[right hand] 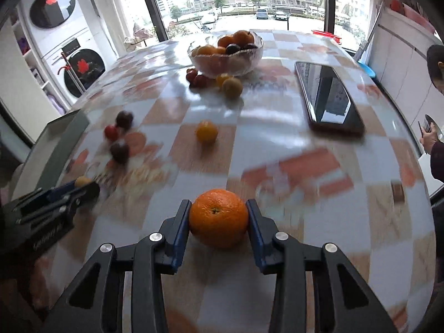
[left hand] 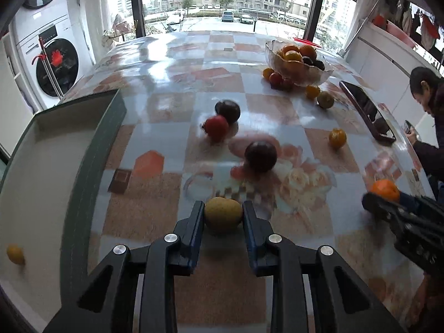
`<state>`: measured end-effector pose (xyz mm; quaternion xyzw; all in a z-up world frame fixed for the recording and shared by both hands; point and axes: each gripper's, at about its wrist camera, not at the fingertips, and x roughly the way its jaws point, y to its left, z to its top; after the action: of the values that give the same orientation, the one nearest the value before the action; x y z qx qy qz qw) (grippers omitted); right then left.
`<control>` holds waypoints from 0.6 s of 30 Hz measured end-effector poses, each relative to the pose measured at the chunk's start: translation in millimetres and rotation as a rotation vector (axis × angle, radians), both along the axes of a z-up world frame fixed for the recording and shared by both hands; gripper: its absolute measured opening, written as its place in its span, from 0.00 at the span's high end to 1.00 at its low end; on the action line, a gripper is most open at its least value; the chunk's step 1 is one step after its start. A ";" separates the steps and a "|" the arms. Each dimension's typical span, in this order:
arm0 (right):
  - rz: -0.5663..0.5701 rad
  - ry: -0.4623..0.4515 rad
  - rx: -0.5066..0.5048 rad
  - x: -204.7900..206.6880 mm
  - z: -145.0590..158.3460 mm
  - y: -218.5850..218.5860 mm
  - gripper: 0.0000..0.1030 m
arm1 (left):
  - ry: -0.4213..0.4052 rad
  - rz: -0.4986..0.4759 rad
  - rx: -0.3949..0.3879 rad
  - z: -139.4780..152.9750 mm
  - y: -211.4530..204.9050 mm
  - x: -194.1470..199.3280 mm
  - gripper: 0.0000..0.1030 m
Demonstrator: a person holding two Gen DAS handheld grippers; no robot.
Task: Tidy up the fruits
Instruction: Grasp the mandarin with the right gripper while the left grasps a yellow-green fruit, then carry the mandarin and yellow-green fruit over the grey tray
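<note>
My left gripper (left hand: 223,213) is shut on a yellow-green fruit (left hand: 223,217) above the patterned table. My right gripper (right hand: 218,217) is shut on an orange (right hand: 218,217); it also shows at the right of the left wrist view (left hand: 384,190). A green-walled box (left hand: 41,166) lies to the left with one small yellow fruit (left hand: 15,254) inside. Two dark plums (left hand: 260,156) (left hand: 228,110) and a red fruit (left hand: 216,128) lie mid-table. A glass bowl (right hand: 226,62) full of oranges and plums stands at the far side.
A small orange fruit (right hand: 206,131) lies alone mid-table. Several small fruits (right hand: 231,87) sit by the bowl. A black phone (right hand: 328,101) lies at the right. A person (left hand: 428,105) sits at the table's right edge. Washing machines (left hand: 52,63) stand at the left.
</note>
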<state>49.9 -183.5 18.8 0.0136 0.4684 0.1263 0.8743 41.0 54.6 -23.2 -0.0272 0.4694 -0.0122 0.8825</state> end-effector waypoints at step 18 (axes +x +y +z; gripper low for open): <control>0.040 0.035 0.004 -52.9 9.7 29.1 0.59 | -0.125 0.026 0.008 45.3 46.4 -61.9 0.72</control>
<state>-2.9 -154.4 28.5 0.0080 0.4837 0.1444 0.8632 -20.9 101.0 22.1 -0.0289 0.4132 -0.0006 0.9102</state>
